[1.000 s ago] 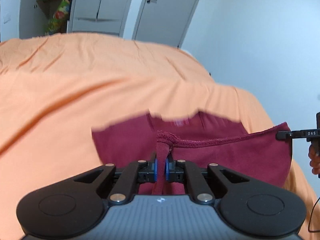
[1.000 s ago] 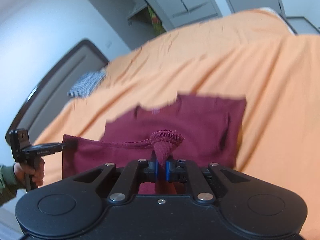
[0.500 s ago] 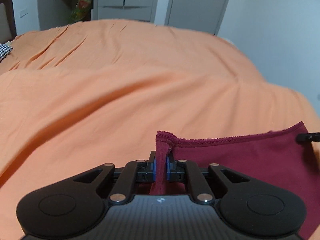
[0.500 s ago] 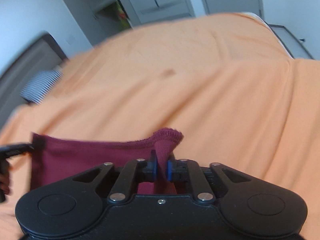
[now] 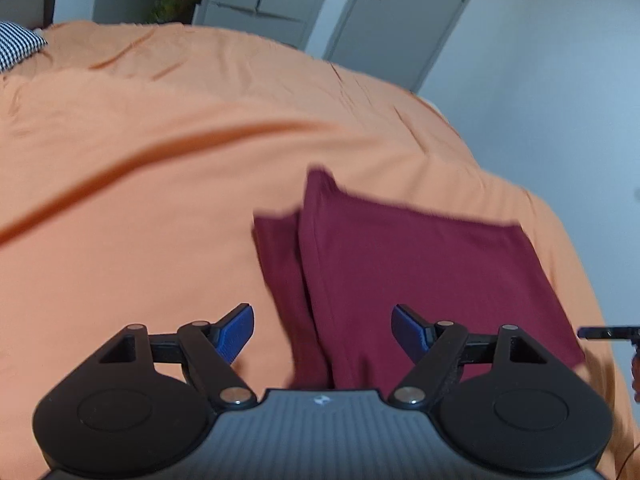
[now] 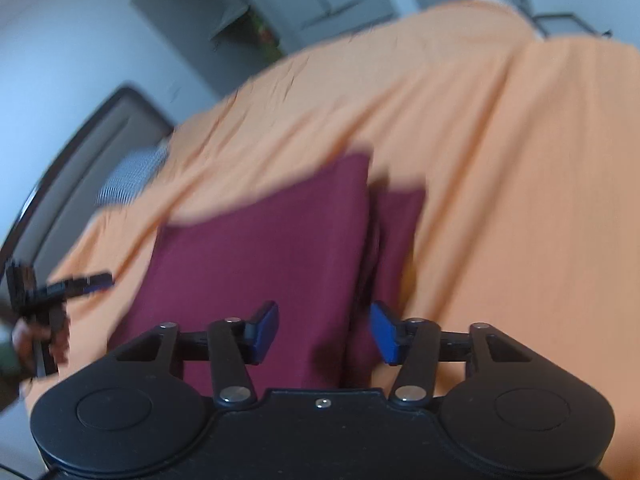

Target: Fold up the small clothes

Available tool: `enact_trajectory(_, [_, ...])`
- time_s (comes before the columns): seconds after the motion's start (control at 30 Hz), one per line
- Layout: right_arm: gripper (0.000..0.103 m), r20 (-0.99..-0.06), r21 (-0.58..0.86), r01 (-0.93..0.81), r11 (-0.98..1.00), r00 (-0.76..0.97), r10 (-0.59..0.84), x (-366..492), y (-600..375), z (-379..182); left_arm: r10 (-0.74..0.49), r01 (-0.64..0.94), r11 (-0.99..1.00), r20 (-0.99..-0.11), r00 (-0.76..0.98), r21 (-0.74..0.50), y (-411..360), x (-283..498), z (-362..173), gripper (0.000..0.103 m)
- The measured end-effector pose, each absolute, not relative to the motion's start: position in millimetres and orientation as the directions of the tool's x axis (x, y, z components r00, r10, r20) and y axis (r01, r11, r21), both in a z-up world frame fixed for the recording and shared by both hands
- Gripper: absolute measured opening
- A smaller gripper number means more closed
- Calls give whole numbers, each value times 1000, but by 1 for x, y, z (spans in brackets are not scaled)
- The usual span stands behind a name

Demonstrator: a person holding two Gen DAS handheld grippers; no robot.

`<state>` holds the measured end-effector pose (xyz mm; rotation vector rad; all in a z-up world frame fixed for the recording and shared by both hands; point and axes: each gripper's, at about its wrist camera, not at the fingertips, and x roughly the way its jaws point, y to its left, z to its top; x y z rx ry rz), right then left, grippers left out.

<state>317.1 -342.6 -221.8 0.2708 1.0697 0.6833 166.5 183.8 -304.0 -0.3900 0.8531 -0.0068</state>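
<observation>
Left wrist view shows the dark red knitted cotton garment [image 5: 420,276] lying folded on the orange bed sheet [image 5: 160,200], a flat, nearly rectangular packet with a narrower under-layer showing along its left edge. The left gripper [image 5: 322,332] stands just over the near edge of this packet; its jaws are opening, the blue pads are apart, and cloth lies under the gap but is not pressed. In the right wrist view the right gripper [image 6: 324,334] is over the other near corner, its jaws also opening, with the garment's edge below them and nothing clamped. I judge that a fold has just been laid down and this is the release step. The next move probably calls for lifting both grippers clear without dragging the soft cloth, then smoothing it or taking one side for a further fold, because the layers are not aligned exactly. The sheet is matte and has long shallow wrinkles; a checked black-and-white pillow [image 5: 18,46] lies far behind.
</observation>
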Motion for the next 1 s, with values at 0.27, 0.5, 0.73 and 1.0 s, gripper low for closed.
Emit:
enact_trajectory(0.27, [26, -717, 570, -332, 752, 246, 652, 293, -338, -243, -240, -162, 894, -750, 617, -419, 170, 141, -328, 76])
enact_trajectory(0.5, [13, -700, 596, -326, 734, 236, 674, 285, -334, -242, -237, -157, 895, -742, 628, -418, 167, 140, -323, 37])
enact_trajectory(0.73, [14, -712, 585, -313, 748, 242, 659, 283, -333, -244, -225, -150, 911, -767, 601, -384, 163, 141, -325, 29])
enact_trajectory(1.0, [7, -745, 566, -291, 771, 220, 630, 285, -335, -254, -231, -232, 881, -803, 549, -412, 171, 142, -336, 6])
